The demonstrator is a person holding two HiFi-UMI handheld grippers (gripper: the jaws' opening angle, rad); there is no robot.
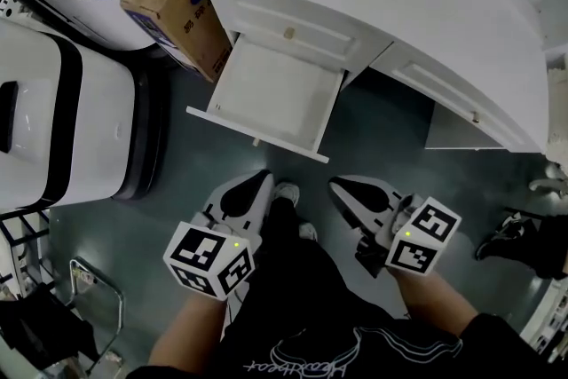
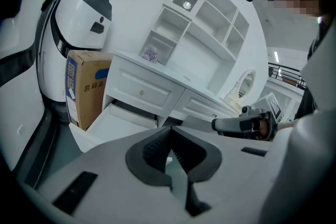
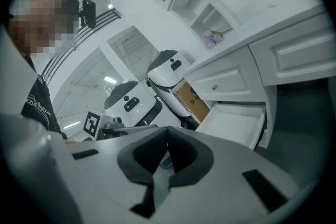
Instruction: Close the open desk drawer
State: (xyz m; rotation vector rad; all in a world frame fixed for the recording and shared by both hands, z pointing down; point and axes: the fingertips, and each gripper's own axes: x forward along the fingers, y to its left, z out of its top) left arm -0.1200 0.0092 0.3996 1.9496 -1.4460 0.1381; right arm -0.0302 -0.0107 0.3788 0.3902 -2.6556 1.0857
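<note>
1. My left claw [image 1: 264, 179] and right claw [image 1: 336, 185] each have jaws pressed together, empty.
2. The drawer [image 1: 271, 93] hangs open just ahead of both, untouched.
3. The box [image 2: 86, 89] ahead-left of my left claw reads "易碎品".

A cardboard box [image 1: 173, 9] stands on the dark floor [image 1: 390, 129], just beside a white machine [image 1: 62, 120] with black trim. A black shoe [image 1: 510, 235] lies at the far right. White shelves [image 2: 202, 23] hold small purple flowers [image 2: 150, 53]; an oval mirror [image 2: 244, 84] stands near them.
</note>
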